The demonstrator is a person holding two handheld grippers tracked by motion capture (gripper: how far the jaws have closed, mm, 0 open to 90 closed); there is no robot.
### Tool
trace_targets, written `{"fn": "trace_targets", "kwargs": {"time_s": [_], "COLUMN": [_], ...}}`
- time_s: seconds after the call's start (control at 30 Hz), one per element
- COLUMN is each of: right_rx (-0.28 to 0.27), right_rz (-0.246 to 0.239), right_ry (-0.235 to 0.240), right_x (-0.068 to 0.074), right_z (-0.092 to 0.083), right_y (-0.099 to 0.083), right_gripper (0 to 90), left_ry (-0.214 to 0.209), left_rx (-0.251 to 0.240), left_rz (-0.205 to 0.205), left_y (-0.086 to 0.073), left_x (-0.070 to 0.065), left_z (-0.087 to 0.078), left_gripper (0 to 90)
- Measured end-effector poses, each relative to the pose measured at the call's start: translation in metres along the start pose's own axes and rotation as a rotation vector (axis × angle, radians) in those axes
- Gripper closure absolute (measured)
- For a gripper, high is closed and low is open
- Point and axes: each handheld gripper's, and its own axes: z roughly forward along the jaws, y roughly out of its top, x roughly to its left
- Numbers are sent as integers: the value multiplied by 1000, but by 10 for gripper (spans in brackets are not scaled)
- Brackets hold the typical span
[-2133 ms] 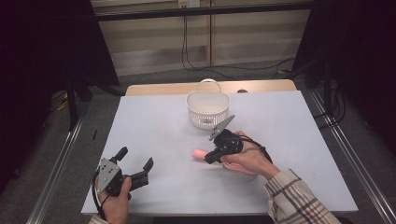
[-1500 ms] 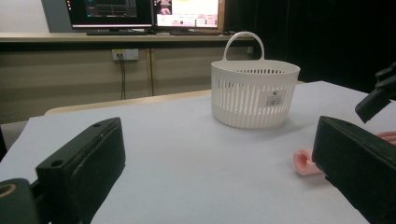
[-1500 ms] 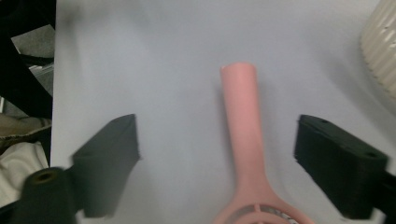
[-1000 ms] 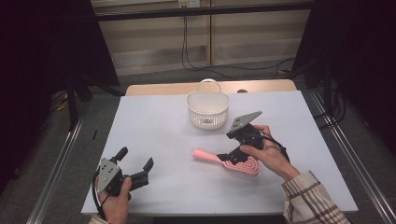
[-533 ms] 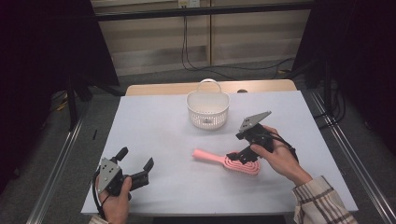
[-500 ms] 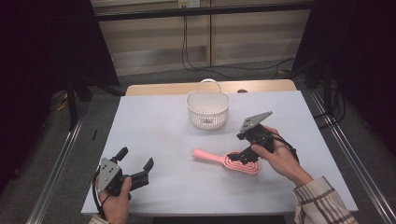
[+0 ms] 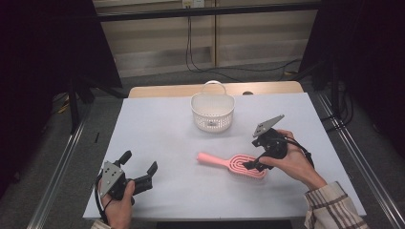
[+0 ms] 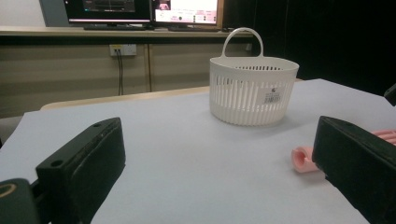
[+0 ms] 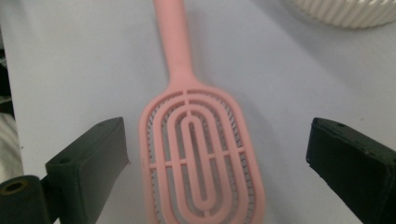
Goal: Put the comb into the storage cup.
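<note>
A pink vented hairbrush lies flat on the white table, handle pointing left. My right gripper hovers over its oval head, open. In the right gripper view the brush head sits between the two wide-apart jaws, touching neither. A white slatted basket with a handle stands behind the brush toward the table's far edge. My left gripper rests open near the front left corner with nothing in it. In the left gripper view I see the basket ahead and the brush's handle tip at right.
The table's near edge runs just below both hands. Metal rails flank the table, and a wooden strip lines its far edge. Monitors and cables stand beyond, against a wall.
The right gripper brought the brush from near the basket rightward, laid it on the table and let go. Its jaws now stand open over the head. The left gripper stayed put.
</note>
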Motion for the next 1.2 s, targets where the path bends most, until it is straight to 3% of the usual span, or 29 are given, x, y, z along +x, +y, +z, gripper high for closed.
{"fn": "trace_targets", "kwargs": {"time_s": [0.5,1.2], "right_rx": [149,247], "right_rz": [-54,-96], "right_ry": [45,71], "right_x": [8,9], "right_z": [26,49], "right_y": [8,13], "right_gripper": [69,98], "left_ry": [1,-1], "left_rx": [-1,-2], "left_rz": [-3,2], "left_y": [0,0], "left_x": [0,0], "left_z": [0,0], "left_gripper": [27,28]}}
